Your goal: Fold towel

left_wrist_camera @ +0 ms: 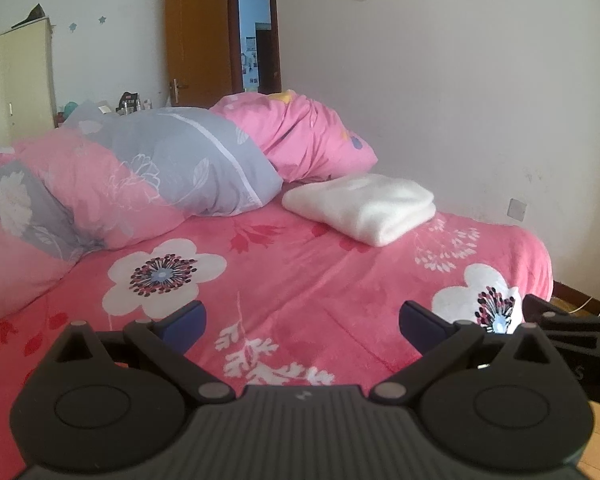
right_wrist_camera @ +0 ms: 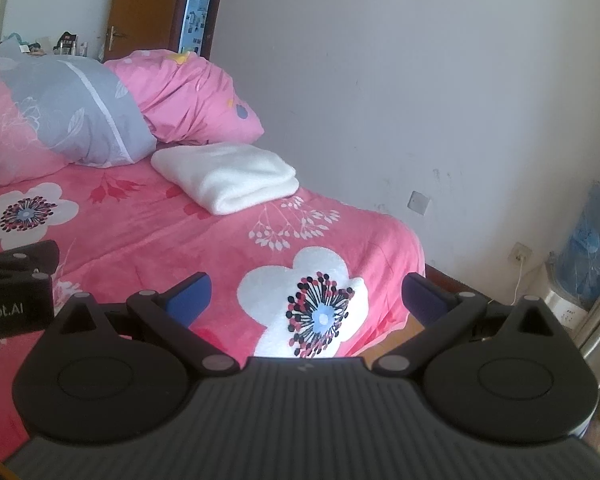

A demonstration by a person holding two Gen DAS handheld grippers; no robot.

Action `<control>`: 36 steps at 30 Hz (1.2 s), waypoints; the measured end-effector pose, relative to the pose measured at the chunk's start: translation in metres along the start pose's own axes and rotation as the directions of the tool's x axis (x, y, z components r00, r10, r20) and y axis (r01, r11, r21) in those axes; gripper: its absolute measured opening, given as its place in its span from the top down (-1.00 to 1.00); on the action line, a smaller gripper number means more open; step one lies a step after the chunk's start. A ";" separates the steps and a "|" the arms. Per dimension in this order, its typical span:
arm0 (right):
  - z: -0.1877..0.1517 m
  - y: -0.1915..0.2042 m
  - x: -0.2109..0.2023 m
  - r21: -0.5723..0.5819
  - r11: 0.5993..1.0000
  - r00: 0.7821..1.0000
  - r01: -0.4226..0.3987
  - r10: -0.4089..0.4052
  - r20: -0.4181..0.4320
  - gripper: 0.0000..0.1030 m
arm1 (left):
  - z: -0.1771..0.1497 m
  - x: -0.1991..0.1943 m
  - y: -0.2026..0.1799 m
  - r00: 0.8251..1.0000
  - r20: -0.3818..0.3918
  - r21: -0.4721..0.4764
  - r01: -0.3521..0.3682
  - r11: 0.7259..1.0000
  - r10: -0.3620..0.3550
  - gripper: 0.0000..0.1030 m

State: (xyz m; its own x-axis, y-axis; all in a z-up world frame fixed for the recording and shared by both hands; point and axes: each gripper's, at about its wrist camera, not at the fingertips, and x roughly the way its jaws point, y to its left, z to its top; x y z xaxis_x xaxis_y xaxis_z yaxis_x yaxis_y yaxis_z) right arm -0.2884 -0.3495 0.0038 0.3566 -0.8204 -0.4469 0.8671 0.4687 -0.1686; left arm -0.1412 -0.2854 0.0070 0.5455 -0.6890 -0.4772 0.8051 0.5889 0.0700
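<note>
A white towel [left_wrist_camera: 360, 206] lies folded into a thick rectangle on the pink flowered bed cover [left_wrist_camera: 284, 280], near the far right side of the bed, just in front of the pillows. The right wrist view shows the same towel [right_wrist_camera: 226, 178] resting flat. My left gripper [left_wrist_camera: 302, 326] hovers over the near part of the bed, well short of the towel, its blue-padded fingers spread wide with nothing between them. My right gripper [right_wrist_camera: 306, 298] is likewise open and empty, above the bed's near right corner. Each gripper shows at the edge of the other's view.
A grey-and-pink pillow [left_wrist_camera: 160, 168] and a pink pillow [left_wrist_camera: 304, 136] lie heaped behind the towel. A white wall runs along the bed's right side. A blue water bottle [right_wrist_camera: 592, 240] on a dispenser stands at the right, and a wooden door [left_wrist_camera: 198, 40] stands open at the back.
</note>
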 end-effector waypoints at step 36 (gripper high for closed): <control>-0.001 0.005 0.005 -0.016 1.000 1.000 -0.012 0.012 -0.020 -0.97 | 0.005 0.000 0.010 1.000 -0.011 -0.011 -0.013 1.000 0.013 -1.00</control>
State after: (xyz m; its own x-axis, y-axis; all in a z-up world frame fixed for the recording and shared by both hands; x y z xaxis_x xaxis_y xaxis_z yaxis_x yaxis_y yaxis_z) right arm -0.2829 -0.3505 -0.0002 0.3602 -0.8081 -0.4660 0.8570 0.4839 -0.1769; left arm -0.1326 -0.2816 0.0118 0.5534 -0.6765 -0.4859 0.7952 0.6026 0.0666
